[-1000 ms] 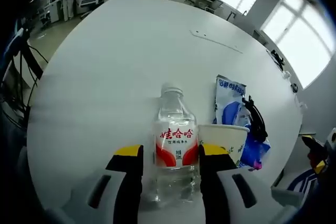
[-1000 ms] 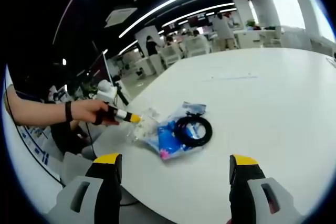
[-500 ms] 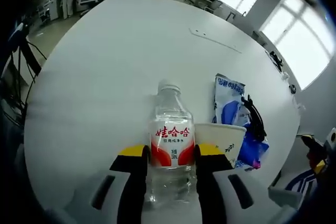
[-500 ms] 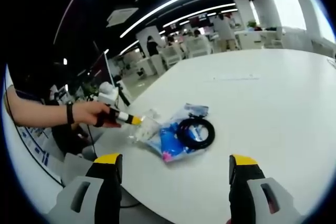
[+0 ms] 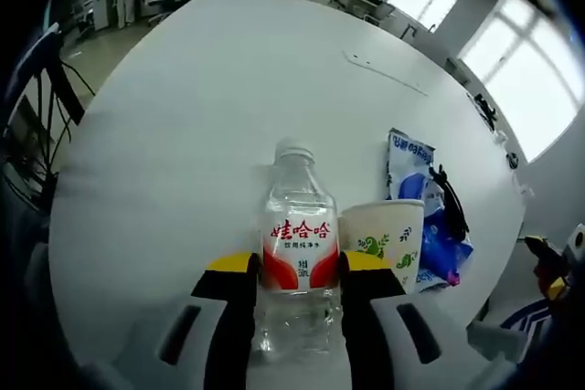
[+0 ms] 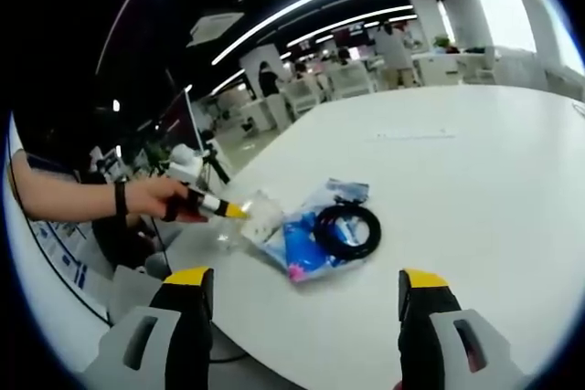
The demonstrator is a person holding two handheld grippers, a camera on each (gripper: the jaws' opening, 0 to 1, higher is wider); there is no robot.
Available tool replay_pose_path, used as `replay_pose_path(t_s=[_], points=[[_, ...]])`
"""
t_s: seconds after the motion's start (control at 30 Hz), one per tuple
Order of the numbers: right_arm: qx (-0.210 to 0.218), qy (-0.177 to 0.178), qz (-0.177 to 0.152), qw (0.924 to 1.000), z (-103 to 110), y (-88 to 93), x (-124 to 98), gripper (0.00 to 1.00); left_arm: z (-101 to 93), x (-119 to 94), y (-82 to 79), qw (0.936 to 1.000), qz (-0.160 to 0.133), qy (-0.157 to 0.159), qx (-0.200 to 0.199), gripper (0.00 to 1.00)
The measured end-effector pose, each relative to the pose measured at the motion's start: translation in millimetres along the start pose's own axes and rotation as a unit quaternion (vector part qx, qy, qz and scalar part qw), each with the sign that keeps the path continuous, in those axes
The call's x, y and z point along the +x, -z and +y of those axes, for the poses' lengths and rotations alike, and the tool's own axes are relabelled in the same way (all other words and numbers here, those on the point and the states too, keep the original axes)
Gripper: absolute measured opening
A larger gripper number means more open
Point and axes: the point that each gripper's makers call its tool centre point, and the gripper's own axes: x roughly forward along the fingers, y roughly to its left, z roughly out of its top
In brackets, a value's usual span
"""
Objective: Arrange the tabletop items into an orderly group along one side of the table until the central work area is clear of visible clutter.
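A: Left gripper (image 5: 294,267)?
B: Yellow-tipped jaws clenched on the clear plastic water bottle with a red-and-white label (image 5: 297,258), one jaw on each side of its lower body. Bottle upright on the white round table (image 5: 183,116), near the table's edge.

A: Neighbours?
B: White paper cup with a green leaf print (image 5: 384,239) stands touching the bottle's side. Just beyond it lies a blue-and-white snack packet (image 5: 409,171), with a coiled black cable (image 5: 451,203) resting on the packet.

A: Right gripper (image 6: 306,303)?
B: Released; jaws wide apart, nothing between them, hanging above the table near its edge. From that view, cable (image 6: 347,228) on packet (image 6: 297,242), bottle (image 6: 249,221) beside them, held by the left gripper (image 6: 219,205) in the person's hand (image 6: 160,196).

A: Table centre?
B: Bare white; the four items sit grouped by one edge.
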Motion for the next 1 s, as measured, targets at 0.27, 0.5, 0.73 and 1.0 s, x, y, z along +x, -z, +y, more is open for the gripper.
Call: replay_pose_path(t_s=[0.27, 0.5, 0.73, 1.0], points=[[-0.002, -0.003, -0.001, 1.0, 1.9, -0.6, 2.6, 0.85, 5.7, -5.2, 6.3, 1.0, 0.005, -0.006, 0.006, 0.34], [-0.003, -0.008, 0.001, 1.0, 7.6, 0.4, 4.9, 0.85, 7.2, -7.1, 7.6, 0.9998, 0.009, -0.013, 0.008, 0.34], [-0.001, -0.006, 0.003, 1.0, 6.0, 3.3, 2.4, 0.85, 4.8, 0.4, 4.7, 0.9997, 0.016, -0.015, 0.008, 0.4], [0.005, 0.004, 0.005, 1.0, -0.2, 7.1, -4.1, 0.85, 5.9, 8.8, 4.8, 0.9992, 0.031, -0.022, 0.014, 0.4]])
